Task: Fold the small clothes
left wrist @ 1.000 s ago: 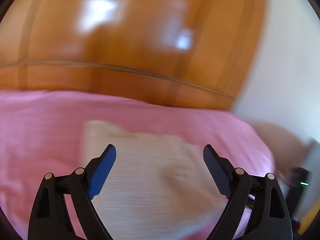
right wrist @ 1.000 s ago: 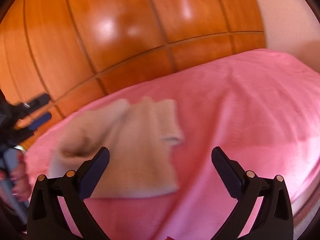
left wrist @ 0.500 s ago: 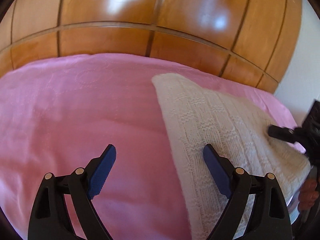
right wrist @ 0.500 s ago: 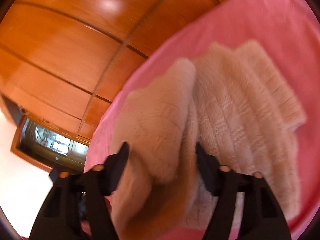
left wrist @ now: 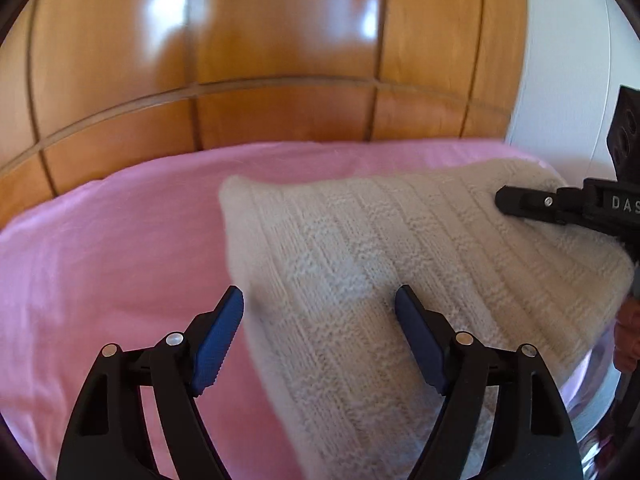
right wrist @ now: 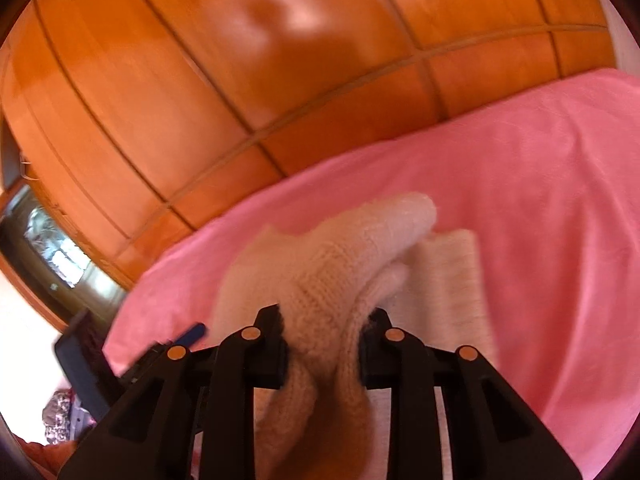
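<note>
Sweater [left wrist: 400, 248] — cream ribbed knit — bunched in right tool [right wrist: 324, 322].

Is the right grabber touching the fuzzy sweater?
Touching. In the right wrist view, the right gripper has its two fingers pressed into a bunched fold of the cream sweater, with knit squeezed between them, above the pink blanket.

surface: a bed [left wrist: 100, 248] covered with a pink sheet, lightly creased.
behind it: glossy orange-brown wood panelling [left wrist: 280, 40] right along the far edge.
lying on it: one cream knitted garment [left wrist: 400, 240], ribbed, towards the right side in the left wrist view.
garment's state: partly bunched and lifted off the sheet at one end; the rest lies on it.
</note>
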Demonstrator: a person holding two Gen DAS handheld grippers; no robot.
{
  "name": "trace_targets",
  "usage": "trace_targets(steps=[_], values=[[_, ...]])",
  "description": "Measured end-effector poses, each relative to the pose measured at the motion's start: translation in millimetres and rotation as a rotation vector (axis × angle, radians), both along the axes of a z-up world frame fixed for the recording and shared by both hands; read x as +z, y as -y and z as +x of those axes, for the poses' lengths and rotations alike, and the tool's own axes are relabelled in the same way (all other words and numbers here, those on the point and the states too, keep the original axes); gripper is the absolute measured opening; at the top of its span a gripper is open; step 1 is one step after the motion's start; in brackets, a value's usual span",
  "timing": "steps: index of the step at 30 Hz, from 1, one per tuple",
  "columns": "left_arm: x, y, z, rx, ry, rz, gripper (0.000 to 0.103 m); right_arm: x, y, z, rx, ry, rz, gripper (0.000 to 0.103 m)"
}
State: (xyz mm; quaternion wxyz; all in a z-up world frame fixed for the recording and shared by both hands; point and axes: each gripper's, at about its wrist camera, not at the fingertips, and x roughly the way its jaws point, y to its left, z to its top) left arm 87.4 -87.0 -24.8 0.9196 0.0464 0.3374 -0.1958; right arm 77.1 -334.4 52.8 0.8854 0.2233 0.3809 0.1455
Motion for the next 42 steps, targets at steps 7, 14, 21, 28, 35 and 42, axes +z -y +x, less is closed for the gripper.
trace_targets(steps=[7,14,21,28,35,42], values=[[-22.1,23.5,-15.9,-0.001,0.015,0.091,0.087,-57.9,22.9,-19.0,-0.121,-0.033,-0.045,0.06],[1.8,3.2,-27.3,-0.009,-0.027,-0.006,0.089,-16.1,29.7,-40.6,-0.286,0.026,-0.154,0.099],[39.0,2.8,16.2,0.133,0.057,0.008,0.089,35.0,-11.6,6.5,-0.269,0.103,-0.363,0.101],[1.4,33.2,51.7,0.133,0.0,0.14,0.091,-38.7,-29.8,49.0,-0.291,-0.055,-0.604,0.101],[-15.0,36.3,18.3,0.119,0.111,0.141,0.091,-54.2,-18.1,6.2,-0.383,0.019,-0.548,0.101],[-22.6,33.8,69.1,0.091,0.018,0.13,0.097,-66.9,8.0,61.1,-0.31,-0.134,-0.383,0.101]])
